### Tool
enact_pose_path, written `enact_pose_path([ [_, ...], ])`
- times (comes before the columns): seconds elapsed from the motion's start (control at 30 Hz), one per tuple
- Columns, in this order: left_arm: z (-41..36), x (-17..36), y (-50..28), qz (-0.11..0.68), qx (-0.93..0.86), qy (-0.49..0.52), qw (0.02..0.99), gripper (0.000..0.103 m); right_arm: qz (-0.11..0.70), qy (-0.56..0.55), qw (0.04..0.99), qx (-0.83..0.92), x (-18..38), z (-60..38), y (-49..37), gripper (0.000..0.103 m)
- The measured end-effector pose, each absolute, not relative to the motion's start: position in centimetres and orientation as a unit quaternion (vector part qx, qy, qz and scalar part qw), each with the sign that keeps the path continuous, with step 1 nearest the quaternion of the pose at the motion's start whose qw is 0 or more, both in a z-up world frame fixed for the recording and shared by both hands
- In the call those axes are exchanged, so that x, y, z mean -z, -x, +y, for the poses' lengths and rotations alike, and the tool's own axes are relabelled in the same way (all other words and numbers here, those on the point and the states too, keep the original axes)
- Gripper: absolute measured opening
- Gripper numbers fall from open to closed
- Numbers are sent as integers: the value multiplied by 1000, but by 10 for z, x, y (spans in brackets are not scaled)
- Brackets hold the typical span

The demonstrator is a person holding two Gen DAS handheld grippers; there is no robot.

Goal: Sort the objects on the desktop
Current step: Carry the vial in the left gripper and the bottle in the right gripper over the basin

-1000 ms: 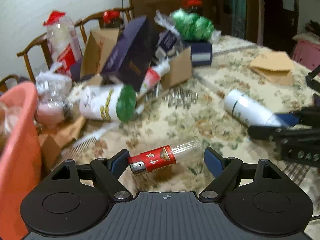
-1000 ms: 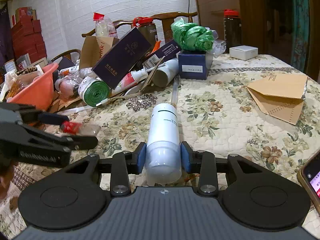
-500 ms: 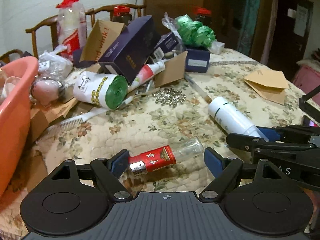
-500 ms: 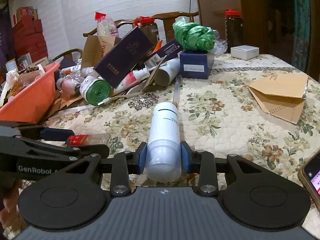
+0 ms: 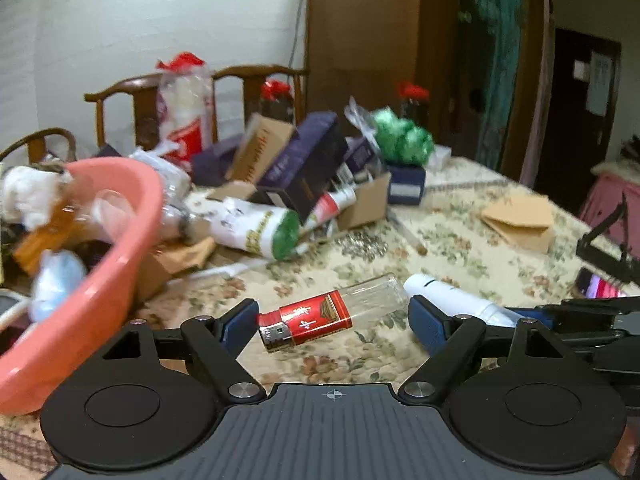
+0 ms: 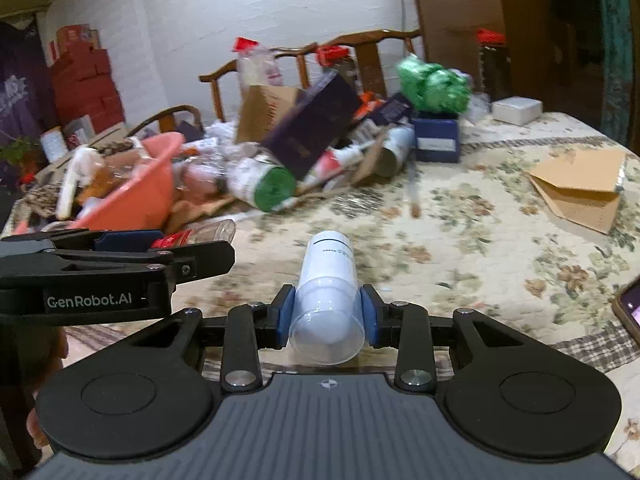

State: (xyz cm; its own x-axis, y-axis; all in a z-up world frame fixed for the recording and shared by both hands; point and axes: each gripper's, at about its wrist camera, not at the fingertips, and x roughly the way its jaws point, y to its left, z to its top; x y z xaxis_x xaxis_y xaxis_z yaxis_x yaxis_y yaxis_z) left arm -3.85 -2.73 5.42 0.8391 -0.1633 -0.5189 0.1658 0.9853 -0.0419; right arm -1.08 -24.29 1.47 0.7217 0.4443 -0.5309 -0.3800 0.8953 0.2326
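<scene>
My left gripper [image 5: 332,320] holds a small clear glass bottle with a red label [image 5: 320,318] by its two ends, above the floral tablecloth; the jaws stand wide apart around its length. It also shows in the right wrist view [image 6: 192,236]. My right gripper [image 6: 326,314] is shut on a white cylindrical bottle [image 6: 328,272], lifted off the table, also seen in the left wrist view [image 5: 452,300]. A salmon-pink plastic basin [image 5: 100,280] with several items in it stands at the left, close to the left gripper.
A pile of boxes, a green-capped roll [image 5: 260,232], tubes and bags fills the table's back. A brown paper envelope [image 6: 580,184] lies at the right, a phone [image 6: 630,308] at the right edge. Wooden chairs stand behind the table.
Both grippers have risen with their bottles. The left gripper has moved left toward the pink basin, which now looms larger. The right gripper's white bottle has left the tablecloth.
</scene>
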Motion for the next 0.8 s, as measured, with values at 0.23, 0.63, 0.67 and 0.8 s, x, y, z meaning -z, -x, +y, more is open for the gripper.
enact_pose_path([
  [0.23, 10, -96, 67, 216, 67, 9, 974, 82, 265, -40, 924, -272, -56, -210, 29, 39],
  [0.63, 92, -171, 78, 138, -15, 23, 990, 83, 177, 6, 916, -361, -141, -106, 27, 39],
  [0.67, 100, -174, 78, 135, -21, 25, 990, 83, 174, 8, 914, -368, -145, -98, 24, 39],
  [0.8, 131, -182, 76, 129, -47, 44, 989, 84, 165, 15, 908, -385, -157, -67, 16, 39],
])
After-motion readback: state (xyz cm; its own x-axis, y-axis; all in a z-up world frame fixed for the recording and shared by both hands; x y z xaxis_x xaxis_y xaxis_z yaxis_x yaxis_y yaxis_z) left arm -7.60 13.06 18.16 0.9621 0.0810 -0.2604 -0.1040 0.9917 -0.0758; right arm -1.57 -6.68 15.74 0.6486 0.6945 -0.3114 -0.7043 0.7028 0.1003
